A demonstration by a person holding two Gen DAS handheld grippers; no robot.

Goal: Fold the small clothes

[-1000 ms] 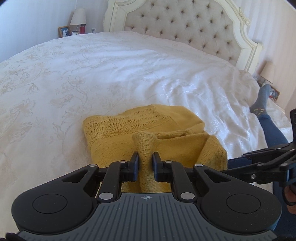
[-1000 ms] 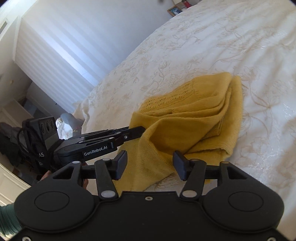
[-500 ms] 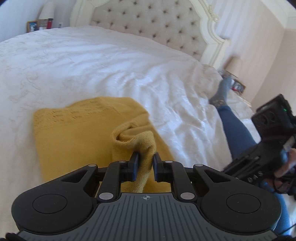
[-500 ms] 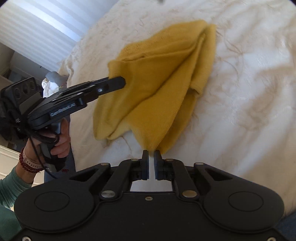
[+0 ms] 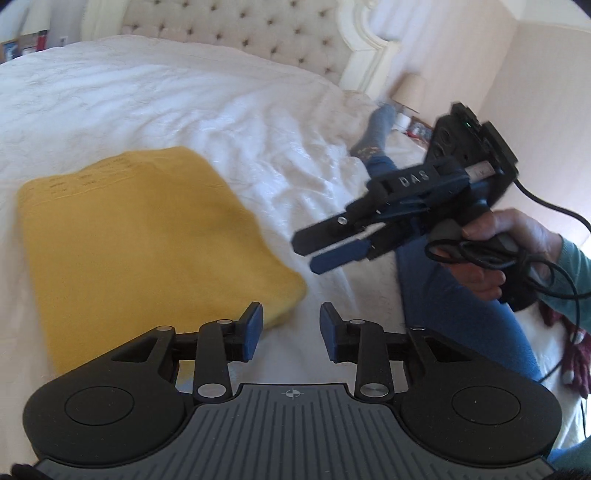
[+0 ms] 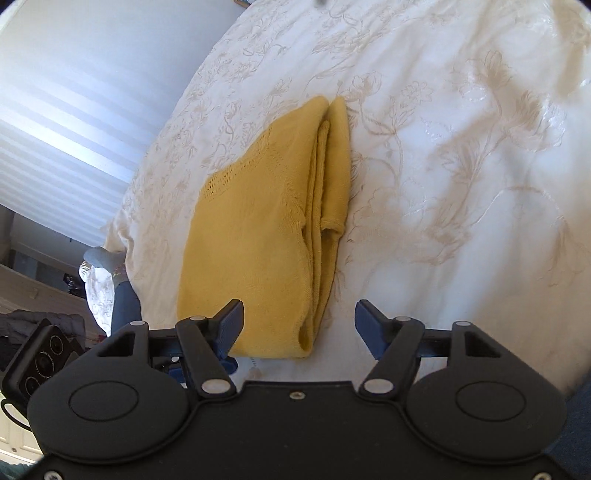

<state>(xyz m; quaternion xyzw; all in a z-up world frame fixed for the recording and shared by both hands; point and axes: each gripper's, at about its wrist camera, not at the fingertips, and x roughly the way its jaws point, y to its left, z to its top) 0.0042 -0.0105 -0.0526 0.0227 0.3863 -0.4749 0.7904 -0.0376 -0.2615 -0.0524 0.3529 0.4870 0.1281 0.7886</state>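
A yellow knitted garment [image 5: 140,236] lies folded flat on the white bedspread [image 5: 184,103]. In the right wrist view the garment [image 6: 266,229] shows its stacked folded edges along its right side. My left gripper [image 5: 291,326] is open and empty, just off the garment's near right corner. My right gripper [image 6: 298,325] is open and empty, with the garment's near edge between its jaws. The right gripper also shows in the left wrist view [image 5: 325,247], to the right of the garment above the bed.
A tufted headboard [image 5: 258,33] stands at the far end of the bed. The person's blue-jeaned leg [image 5: 443,288] lies along the bed's right edge. A bedside lamp [image 5: 406,88] stands beyond. The bed's edge and floor clutter [image 6: 55,314] show at the left.
Both grippers let go of the yellow garment and opened. The lifted fold now lies flat on the bed, and both grippers have drawn back from it.
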